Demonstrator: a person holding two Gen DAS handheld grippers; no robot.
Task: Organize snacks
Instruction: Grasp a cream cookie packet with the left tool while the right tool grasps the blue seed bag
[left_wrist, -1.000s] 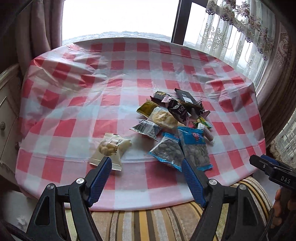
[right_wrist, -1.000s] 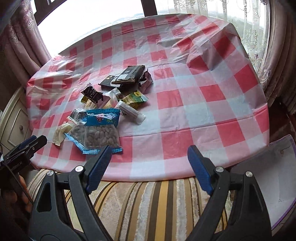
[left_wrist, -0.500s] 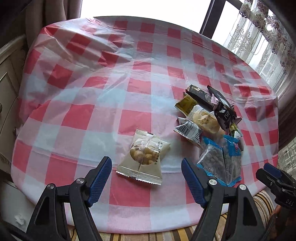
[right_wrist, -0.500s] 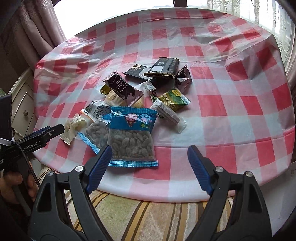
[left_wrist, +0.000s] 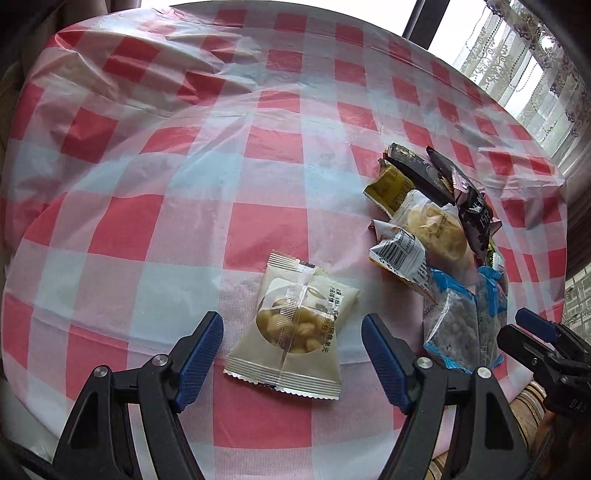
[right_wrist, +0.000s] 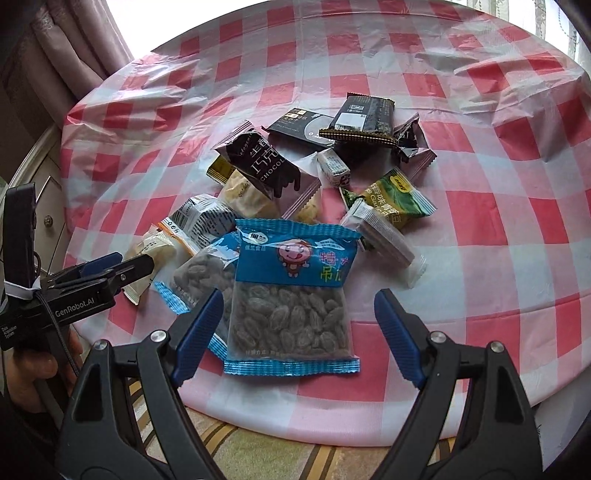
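Currently both claws released: left claw over nut packet, right claw over raisin bag.

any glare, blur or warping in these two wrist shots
Left wrist view: window blown out white, checked tablecloth bulging with fisheye bend, sheen on its wrinkles. Right wrist view: the same bulge, white window at the top edge, packet print sharp; no motion blur in either view.

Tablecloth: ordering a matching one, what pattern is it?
Red-and-white checks on the tablecloth, clearest in the left wrist view.
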